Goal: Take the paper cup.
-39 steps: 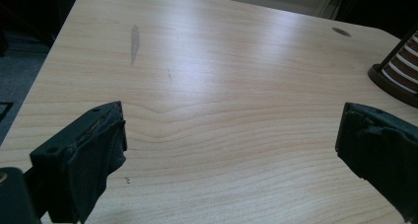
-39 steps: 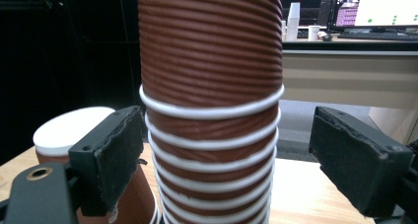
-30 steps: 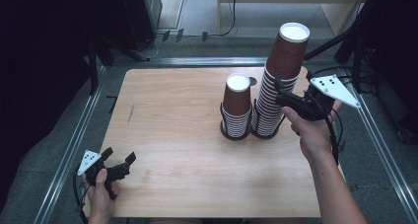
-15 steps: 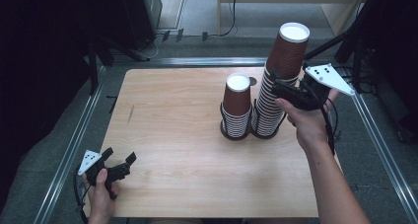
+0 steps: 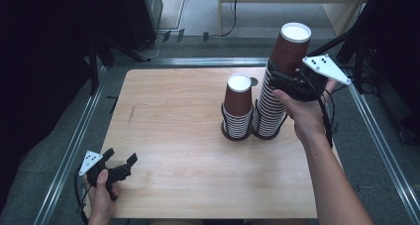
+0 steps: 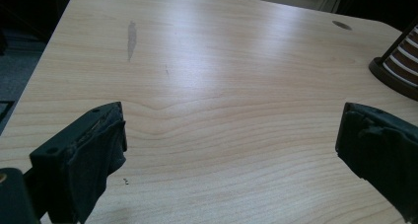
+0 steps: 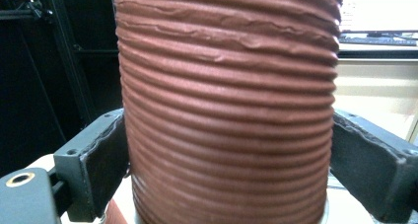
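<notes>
Two stacks of ribbed brown paper cups stand in a dark holder (image 5: pixel 227 134) right of the table's middle. On the tall stack (image 5: pixel 270 113) sits the top cup (image 5: pixel 293 49), whose ribbed wall (image 7: pixel 229 110) sits between the jaws in the right gripper view. My right gripper (image 5: pixel 278 84) is open, one jaw on each side of that cup, close to its wall. To the left is the short stack (image 5: pixel 238 108). Low over the table's near left corner, my left gripper (image 5: pixel 120 161) is open with nothing between its jaws (image 6: pixel 231 150).
The wooden table (image 5: pixel 173 116) has metal rails along its left and right sides. A small hole (image 5: pixel 253 81) lies behind the short stack. The holder's edge (image 6: pixel 389 78) shows at the far right of the left gripper view.
My right gripper has risen and moved left from beside the tall stack until its jaws straddle the top cup. The cups and the left gripper have stayed in place.
</notes>
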Tool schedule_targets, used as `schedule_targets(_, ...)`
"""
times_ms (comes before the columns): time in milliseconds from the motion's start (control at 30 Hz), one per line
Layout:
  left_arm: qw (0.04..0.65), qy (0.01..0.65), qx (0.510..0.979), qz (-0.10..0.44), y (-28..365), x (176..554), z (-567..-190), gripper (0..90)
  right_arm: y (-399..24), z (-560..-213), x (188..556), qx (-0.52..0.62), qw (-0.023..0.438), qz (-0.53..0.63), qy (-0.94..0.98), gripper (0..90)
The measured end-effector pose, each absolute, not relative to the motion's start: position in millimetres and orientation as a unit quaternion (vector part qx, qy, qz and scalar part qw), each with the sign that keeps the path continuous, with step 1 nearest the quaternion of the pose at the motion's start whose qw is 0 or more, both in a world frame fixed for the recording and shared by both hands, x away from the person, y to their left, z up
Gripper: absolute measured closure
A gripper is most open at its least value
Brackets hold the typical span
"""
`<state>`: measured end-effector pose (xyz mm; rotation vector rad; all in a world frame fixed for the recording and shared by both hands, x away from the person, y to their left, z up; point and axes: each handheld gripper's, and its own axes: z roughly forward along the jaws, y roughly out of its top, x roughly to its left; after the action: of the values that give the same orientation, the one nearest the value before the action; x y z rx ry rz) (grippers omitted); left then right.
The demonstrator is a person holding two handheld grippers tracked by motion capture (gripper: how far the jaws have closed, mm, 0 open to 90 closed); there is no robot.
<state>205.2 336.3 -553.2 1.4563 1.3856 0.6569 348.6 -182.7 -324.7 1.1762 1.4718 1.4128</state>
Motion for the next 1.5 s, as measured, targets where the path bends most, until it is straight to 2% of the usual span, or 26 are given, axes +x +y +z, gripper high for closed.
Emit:
schedule_targets(967, 0.489, 0.567, 0.605, 0.27, 334.4, 205.9, -553.3, 0.0, -177.8, -317.7, 357.6, 0.47, 0.385, 0.541, 0.582, 10.6)
schedule_targets(1500, 0.49, 0.566, 0.606, 0.268, 335.0, 205.9, -553.3, 0.0, -173.0, -286.1, 353.7, 0.449, 0.412, 0.563, 0.558, 12.3)
